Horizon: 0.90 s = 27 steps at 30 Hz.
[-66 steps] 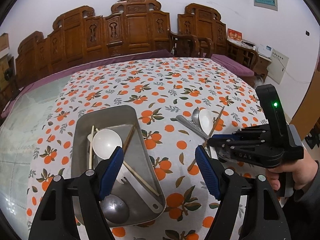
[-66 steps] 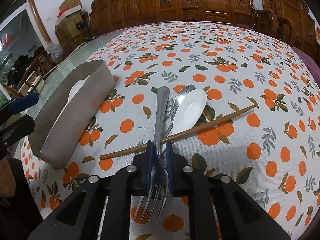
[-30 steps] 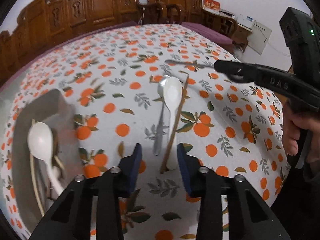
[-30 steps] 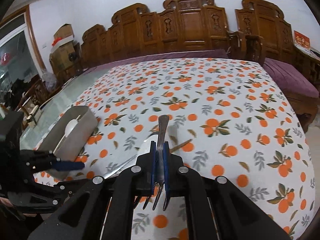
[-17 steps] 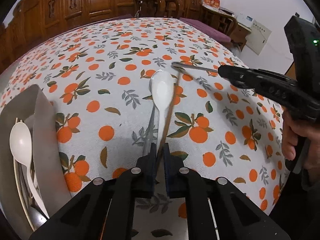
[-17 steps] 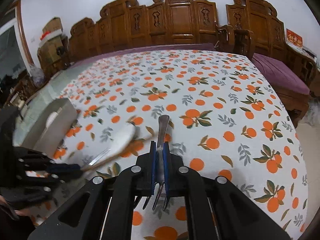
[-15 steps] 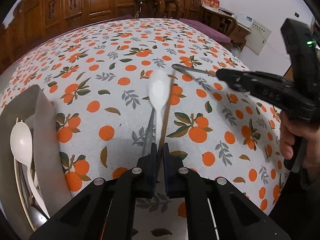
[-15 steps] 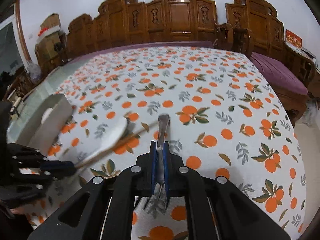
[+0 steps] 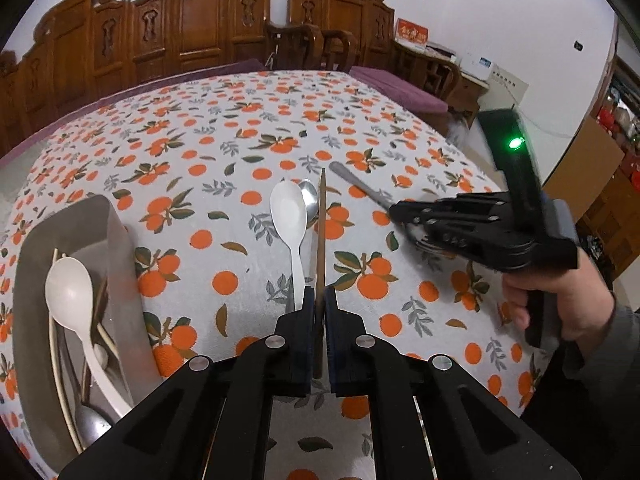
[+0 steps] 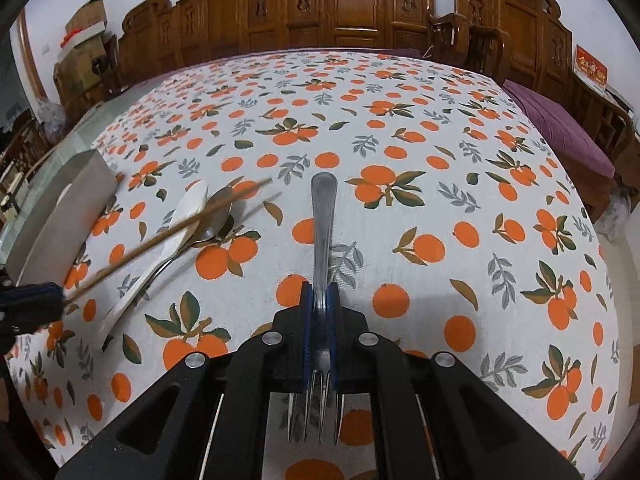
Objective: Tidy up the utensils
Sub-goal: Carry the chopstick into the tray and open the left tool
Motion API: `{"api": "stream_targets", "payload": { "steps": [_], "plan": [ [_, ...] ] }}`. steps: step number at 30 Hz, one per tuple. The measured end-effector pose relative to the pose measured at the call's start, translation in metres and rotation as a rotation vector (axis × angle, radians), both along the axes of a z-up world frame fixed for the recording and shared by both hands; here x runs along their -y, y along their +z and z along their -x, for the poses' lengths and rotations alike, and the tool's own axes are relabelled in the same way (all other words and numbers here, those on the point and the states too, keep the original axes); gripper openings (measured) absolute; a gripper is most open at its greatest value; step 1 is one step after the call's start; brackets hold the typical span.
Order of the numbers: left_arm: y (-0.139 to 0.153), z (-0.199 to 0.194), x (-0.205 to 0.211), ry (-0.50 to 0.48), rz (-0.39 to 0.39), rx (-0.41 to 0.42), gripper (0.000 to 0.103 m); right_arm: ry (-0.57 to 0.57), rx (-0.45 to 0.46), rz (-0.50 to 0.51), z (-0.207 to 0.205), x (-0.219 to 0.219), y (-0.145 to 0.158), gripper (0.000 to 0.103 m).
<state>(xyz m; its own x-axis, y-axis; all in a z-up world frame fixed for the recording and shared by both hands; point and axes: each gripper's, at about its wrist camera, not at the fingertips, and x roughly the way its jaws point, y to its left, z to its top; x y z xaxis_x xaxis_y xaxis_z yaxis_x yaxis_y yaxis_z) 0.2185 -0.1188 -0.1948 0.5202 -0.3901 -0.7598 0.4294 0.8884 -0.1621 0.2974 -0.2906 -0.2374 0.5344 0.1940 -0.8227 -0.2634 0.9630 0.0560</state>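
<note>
My left gripper [image 9: 319, 300] is shut on a brown wooden chopstick [image 9: 321, 236], held lifted above the cloth; the chopstick also shows in the right wrist view [image 10: 176, 229]. A white spoon [image 9: 289, 216] and a metal spoon [image 9: 309, 196] lie on the cloth under it. My right gripper [image 10: 320, 300] is shut on a metal fork [image 10: 323, 216], handle pointing forward, held above the table. A grey metal tray [image 9: 120, 248] at the left holds a white spoon [image 9: 68, 288], chopsticks and a metal spoon.
The table [image 10: 440, 152] wears an orange-print cloth. Carved wooden chairs [image 10: 360, 4] line its far side. A purple cushioned bench [image 10: 560, 128] is at the right. The person's hand [image 9: 560, 304] holds the right gripper.
My left gripper shut on the chopstick and lifted it off the spoons. My right gripper raised the fork off the table and moved right.
</note>
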Motion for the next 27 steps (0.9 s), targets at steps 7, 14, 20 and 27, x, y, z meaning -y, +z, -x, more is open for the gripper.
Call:
{"api": "stream_targets", "payload": {
  "steps": [7,14,20,27],
  "plan": [
    [0.011,0.006,-0.004,-0.004,0.018,0.033,0.004,0.023,0.021,0.064,-0.012,-0.011,0.0,0.012],
    [0.026,0.011,-0.013,0.014,0.022,0.078,0.004,0.013,-0.006,0.034,-0.013,-0.008,0.002,0.008],
    [0.044,0.019,-0.035,0.065,0.014,0.118,0.004,0.009,0.024,-0.014,-0.004,-0.01,0.014,0.008],
    [0.062,0.03,-0.066,0.143,0.01,0.151,0.004,0.041,0.07,-0.07,0.016,-0.021,0.036,0.008]
  ]
}}
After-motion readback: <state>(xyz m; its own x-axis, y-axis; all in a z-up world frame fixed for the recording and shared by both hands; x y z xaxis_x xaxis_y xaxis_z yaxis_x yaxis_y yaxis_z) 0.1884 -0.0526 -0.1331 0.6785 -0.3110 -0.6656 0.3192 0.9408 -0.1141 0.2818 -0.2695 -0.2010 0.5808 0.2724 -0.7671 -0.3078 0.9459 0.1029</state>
